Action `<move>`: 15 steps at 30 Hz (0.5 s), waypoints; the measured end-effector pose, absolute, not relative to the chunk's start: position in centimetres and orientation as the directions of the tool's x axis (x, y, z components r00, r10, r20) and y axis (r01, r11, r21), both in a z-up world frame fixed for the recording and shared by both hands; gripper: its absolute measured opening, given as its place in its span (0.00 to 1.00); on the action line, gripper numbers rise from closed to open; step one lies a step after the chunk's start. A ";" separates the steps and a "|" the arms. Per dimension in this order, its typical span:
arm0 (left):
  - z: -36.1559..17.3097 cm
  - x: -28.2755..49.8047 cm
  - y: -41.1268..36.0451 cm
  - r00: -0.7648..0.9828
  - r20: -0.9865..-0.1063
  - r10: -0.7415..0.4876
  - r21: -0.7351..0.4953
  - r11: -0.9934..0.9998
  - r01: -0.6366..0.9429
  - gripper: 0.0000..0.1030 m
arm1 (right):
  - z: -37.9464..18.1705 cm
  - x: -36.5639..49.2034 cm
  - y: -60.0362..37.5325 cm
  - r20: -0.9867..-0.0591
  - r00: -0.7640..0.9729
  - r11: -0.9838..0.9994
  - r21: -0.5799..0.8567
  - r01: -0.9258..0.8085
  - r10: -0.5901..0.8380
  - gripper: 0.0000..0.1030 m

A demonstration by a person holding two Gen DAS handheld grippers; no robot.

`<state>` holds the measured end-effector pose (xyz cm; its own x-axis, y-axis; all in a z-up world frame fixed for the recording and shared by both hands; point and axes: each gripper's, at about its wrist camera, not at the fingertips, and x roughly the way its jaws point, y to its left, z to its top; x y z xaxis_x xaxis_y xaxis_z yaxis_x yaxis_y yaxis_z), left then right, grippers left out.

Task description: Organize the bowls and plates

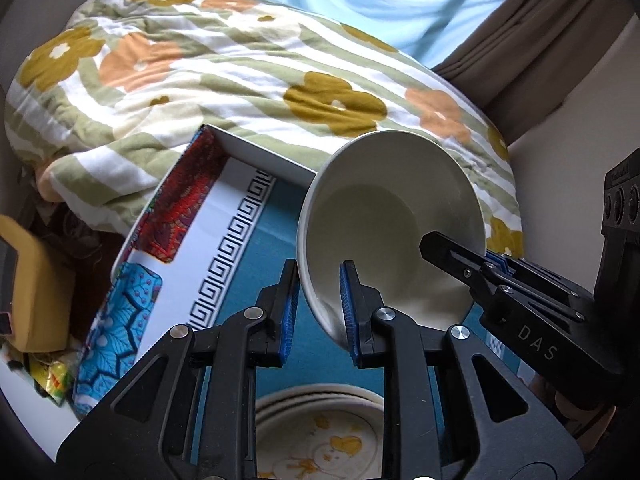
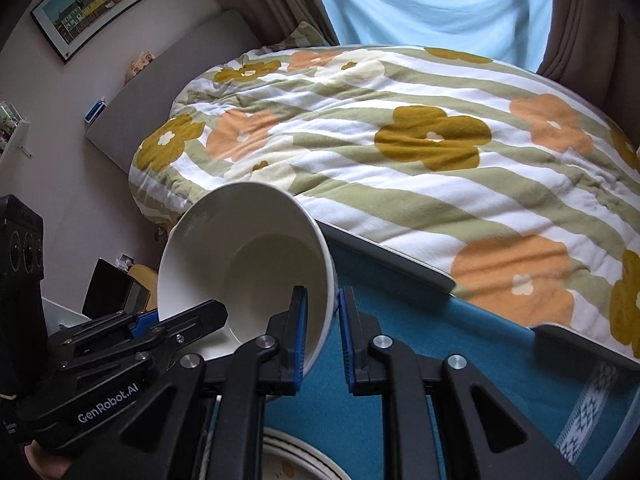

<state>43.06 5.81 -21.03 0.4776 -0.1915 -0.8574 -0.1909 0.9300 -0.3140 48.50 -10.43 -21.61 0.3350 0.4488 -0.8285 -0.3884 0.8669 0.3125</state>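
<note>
1. The white bowl (image 1: 394,216) is pinched at opposite rim walls by the left gripper (image 1: 318,312) and right gripper (image 2: 323,340), tilted above the blue bench (image 2: 400,320).
2. A carrying step is judged underway; next, levelling and lowering near the stacked plates (image 1: 320,436) is needed.

A big bed blanket (image 2: 400,152) with green stripes and yellow and orange flowers fills the back. Behind it hangs a light blue curtain (image 2: 432,4) with brown drapes (image 1: 532,48) beside it. A framed picture of houses (image 2: 104,0) hangs on the wall. A box with bright patterns (image 1: 176,248) lies on the blue mat (image 2: 440,344).
</note>
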 end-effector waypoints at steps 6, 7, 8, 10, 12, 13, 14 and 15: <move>-17.1 37.8 -2.1 0.520 -0.833 -0.189 -0.299 0.945 -0.135 0.18 | -17.8 42.4 -17.8 -0.799 0.399 0.878 0.314 -0.361 0.450 0.14; -16.6 37.1 -3.4 0.525 -0.829 -0.194 -0.301 0.946 -0.125 0.18 | -17.2 41.3 -19.2 -0.794 0.412 0.881 0.311 -0.356 0.447 0.14; -16.3 36.2 -4.7 0.529 -0.825 -0.200 -0.304 0.946 -0.115 0.18 | -16.8 40.5 -20.4 -0.792 0.420 0.884 0.308 -0.351 0.443 0.14; -15.7 34.8 -7.2 0.533 -0.819 -0.211 -0.309 0.946 -0.100 0.18 | -16.2 38.7 -22.9 -0.791 0.434 0.892 0.304 -0.334 0.432 0.14; -15.4 33.4 -9.8 0.535 -0.815 -0.223 -0.316 0.945 -0.087 0.18 | -15.6 37.0 -25.3 -0.791 0.447 0.900 0.293 -0.322 0.417 0.14; -15.4 32.7 -11.1 0.531 -0.815 -0.232 -0.320 0.944 -0.078 0.18 | -15.5 36.3 -26.2 -0.792 0.453 0.905 0.286 -0.316 0.409 0.14; -15.5 32.0 -12.4 0.525 -0.816 -0.243 -0.324 0.943 -0.068 0.18 | -15.3 35.5 -27.4 -0.795 0.459 0.910 0.276 -0.308 0.396 0.14; -15.6 31.5 -13.6 0.517 -0.818 -0.253 -0.328 0.943 -0.058 0.18 | -15.3 34.7 -28.4 -0.798 0.463 0.915 0.267 -0.301 0.385 0.14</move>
<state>31.45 -13.59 -15.59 0.5173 -0.2530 -0.8176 -0.0579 0.9428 -0.3284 34.74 -28.39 -15.34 0.4632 0.3853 -0.7981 -0.3012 0.9154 0.2671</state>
